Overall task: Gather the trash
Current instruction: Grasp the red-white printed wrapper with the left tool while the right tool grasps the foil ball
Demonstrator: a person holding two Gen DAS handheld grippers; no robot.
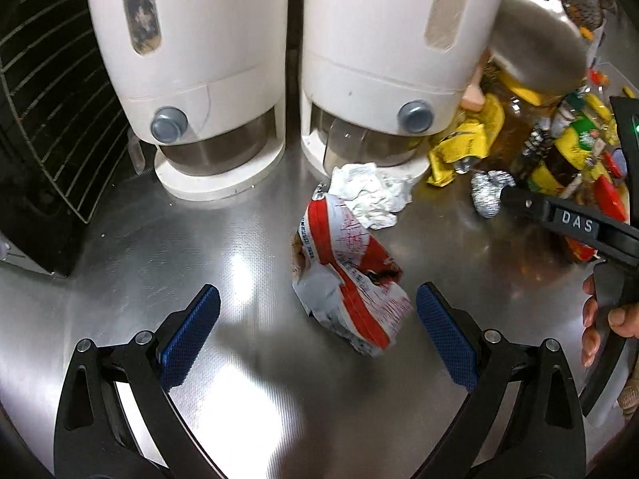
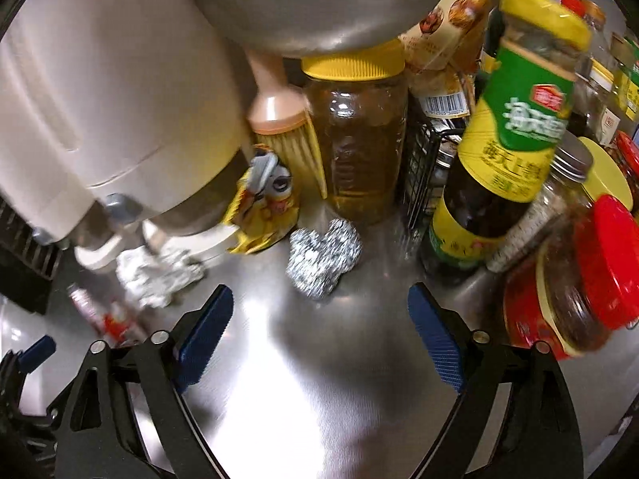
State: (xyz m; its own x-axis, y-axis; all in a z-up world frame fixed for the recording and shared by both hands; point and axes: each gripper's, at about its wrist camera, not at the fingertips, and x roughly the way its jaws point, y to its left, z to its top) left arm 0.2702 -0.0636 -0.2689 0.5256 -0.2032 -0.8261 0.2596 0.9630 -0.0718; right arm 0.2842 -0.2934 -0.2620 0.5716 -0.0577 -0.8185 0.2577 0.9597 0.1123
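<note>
A: Left hand-held gripper [image 1: 317, 333] — jaws spread wide, blue pads bare, nothing pinched. Low over the steel surface [image 1: 139, 263].

B: Trash near it?

A: A crumpled red-and-white wrapper [image 1: 347, 279] lies on the surface just ahead, its near end reaching in between the pads, closer to the right one; contact I cannot tell. Touching its far end, a wad of white paper [image 1: 369, 195], which lies against the base of the right-hand white dispenser [image 1: 383, 60]. A second white dispenser [image 1: 187, 60] stands left of that, along the back edge.

B: Right side?

A: Right hand-held gripper [image 2: 321, 321] also spread, empty. A ball of crumpled foil [image 2: 325, 257] sits on the surface just ahead of its tips, apart from them. Behind the foil: a yellow-capped jar of amber liquid [image 2: 359, 139]; left of it a crumpled yellow packet [image 2: 263, 211]. Toward the right edge, a green-labelled sauce bottle [image 2: 507, 151] and a red-lidded jar [image 2: 571, 283].
</note>
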